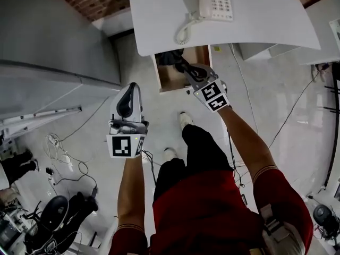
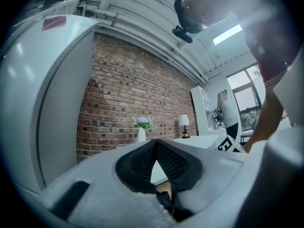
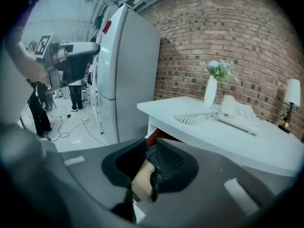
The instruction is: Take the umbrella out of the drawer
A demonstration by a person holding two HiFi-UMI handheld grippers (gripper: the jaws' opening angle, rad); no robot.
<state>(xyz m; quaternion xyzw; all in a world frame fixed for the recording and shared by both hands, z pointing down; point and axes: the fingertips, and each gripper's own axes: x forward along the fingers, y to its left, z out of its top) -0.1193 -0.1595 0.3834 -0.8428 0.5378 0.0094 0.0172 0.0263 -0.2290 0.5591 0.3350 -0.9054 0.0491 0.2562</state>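
Under the white desk (image 1: 239,31) a wooden drawer (image 1: 172,78) stands pulled out. A dark bundle, likely the umbrella (image 1: 168,57), lies at the drawer's back, partly hidden under the desk edge. My right gripper (image 1: 179,64) reaches into the drawer right beside it. In the right gripper view its jaws (image 3: 147,148) stand a little apart and the drawer's tan wood (image 3: 141,175) shows in the gap; whether the pads touch the umbrella I cannot tell. My left gripper (image 1: 130,89) hangs over the floor left of the drawer with its tips together (image 2: 156,144) and nothing in them.
A white telephone (image 1: 214,1) with a coiled cord sits on the desk, with a vase of flowers (image 3: 211,91) and a lamp (image 3: 290,99) beyond it. A tall white refrigerator (image 1: 53,52) stands to the left. Cables (image 1: 69,163) trail over the floor.
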